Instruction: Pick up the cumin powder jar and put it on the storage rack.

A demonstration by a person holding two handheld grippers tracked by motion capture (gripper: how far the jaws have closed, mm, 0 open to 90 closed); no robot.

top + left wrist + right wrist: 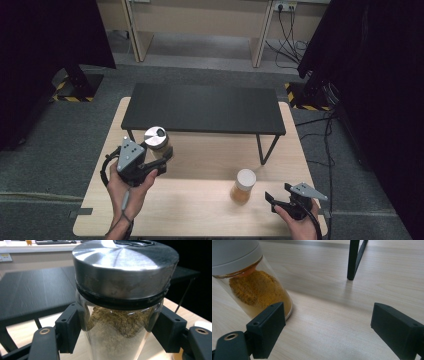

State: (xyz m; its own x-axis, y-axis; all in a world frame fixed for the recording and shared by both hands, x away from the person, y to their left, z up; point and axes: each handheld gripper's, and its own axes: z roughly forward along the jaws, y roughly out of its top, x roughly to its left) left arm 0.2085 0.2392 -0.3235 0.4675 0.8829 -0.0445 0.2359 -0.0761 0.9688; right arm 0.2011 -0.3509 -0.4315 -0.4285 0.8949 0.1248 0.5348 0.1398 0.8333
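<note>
- Left gripper [117,332]: fingers [68,330] clamp a clear glass jar [117,340] of tan powder; the left gripper view resolves its brushed-metal lid [125,267].
- Right gripper [327,332]: fingers released beside the white-lidded orange-powder jar [259,292], which stands on the pale wood counter [332,315].
- High view: black shelf [202,107] behind both jars.

No legible text, labels or numbers.

Metal-lidded jar [120,315]: lid and glass bare, no label showing. White-lidded jar [249,287]: plain lid, no print on the glass. Black and yellow hazard stripes [67,98] on the floor beside the stand feet, a marking only, no wording. Wall outlet plate [5,257] too blurred to read.
</note>
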